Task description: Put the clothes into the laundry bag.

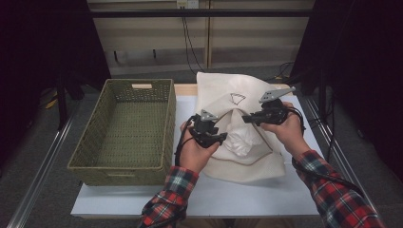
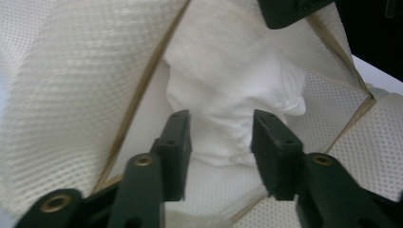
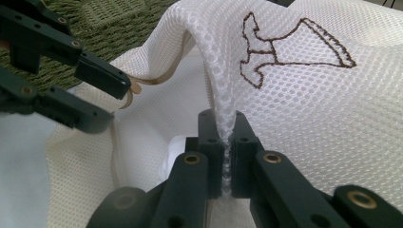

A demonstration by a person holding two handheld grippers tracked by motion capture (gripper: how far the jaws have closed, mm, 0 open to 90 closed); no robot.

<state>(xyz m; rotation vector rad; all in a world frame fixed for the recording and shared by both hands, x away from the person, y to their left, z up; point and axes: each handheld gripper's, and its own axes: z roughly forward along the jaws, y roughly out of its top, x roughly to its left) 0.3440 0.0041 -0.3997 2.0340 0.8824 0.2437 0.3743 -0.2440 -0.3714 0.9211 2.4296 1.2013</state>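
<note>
A white mesh laundry bag [image 1: 247,164] lies on the table with its mouth lifted open. A brown emblem [image 3: 294,47] is stitched on its upper flap. My right gripper [image 3: 223,123] is shut on the bag's rim and holds the flap up; in the high view the right gripper [image 1: 244,118] sits at the bag's right side. A bunched white cloth [image 2: 228,71] lies inside the bag. My left gripper [image 2: 221,130] is at the mouth with its jaws apart on either side of the cloth's lower end, pads not pressing it. From above, the left gripper [image 1: 219,138] is at the bag's left.
An empty green woven basket [image 1: 119,168] stands at the left of the white table [image 1: 237,194], close to my left hand. A tan trim band [image 2: 142,90] runs along the bag's opening. Dark floor and metal rails flank the table.
</note>
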